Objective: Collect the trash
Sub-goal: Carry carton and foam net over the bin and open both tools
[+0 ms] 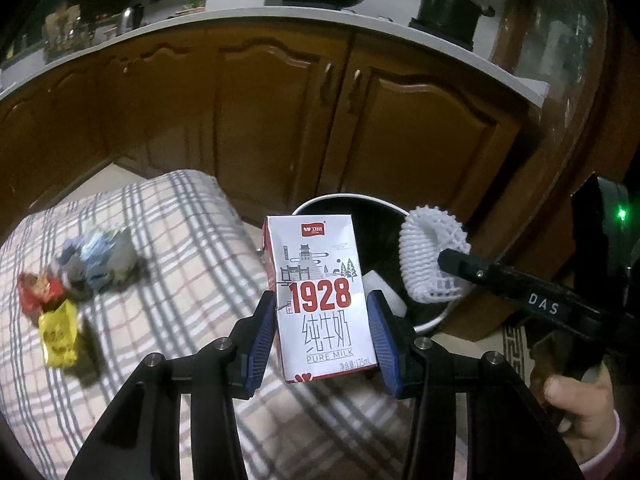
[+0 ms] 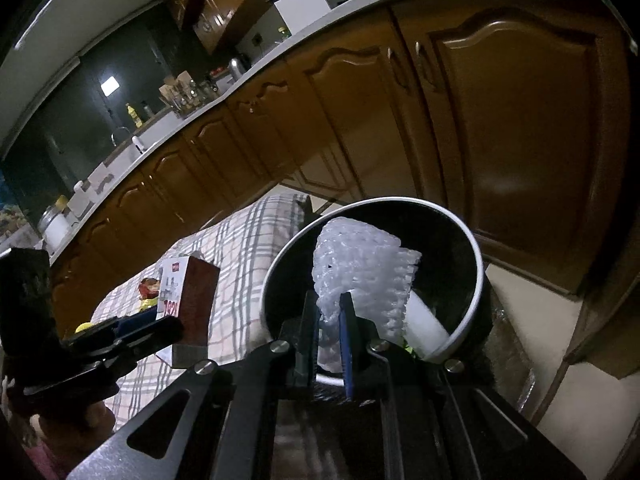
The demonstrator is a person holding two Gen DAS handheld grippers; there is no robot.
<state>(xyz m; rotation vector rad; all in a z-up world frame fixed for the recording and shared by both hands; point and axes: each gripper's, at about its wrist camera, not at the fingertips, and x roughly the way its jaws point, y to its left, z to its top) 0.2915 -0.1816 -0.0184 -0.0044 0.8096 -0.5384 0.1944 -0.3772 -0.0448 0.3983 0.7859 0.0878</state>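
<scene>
My left gripper (image 1: 322, 312) is shut on an upright white and red milk carton (image 1: 318, 300) marked 1928, held above the edge of the checked cloth. Just behind it stands a round bin (image 1: 434, 322) with a white rim and dark inside. My right gripper (image 2: 330, 316) is shut on a white foam net sleeve (image 2: 360, 268), which hangs over the bin's (image 2: 478, 264) mouth. The left wrist view shows that foam net (image 1: 428, 256) at the right gripper's tip, right of the carton. The right wrist view shows the carton (image 2: 188, 296) at the left. A white object lies inside the bin.
Crumpled wrappers lie on the checked cloth (image 1: 168, 240): a red one (image 1: 38, 288), a yellow one (image 1: 60, 334) and a blue-grey bundle (image 1: 100, 260). Brown cabinet doors (image 1: 280, 112) under a white counter stand close behind the bin. A hand (image 1: 580, 416) holds the right gripper's handle.
</scene>
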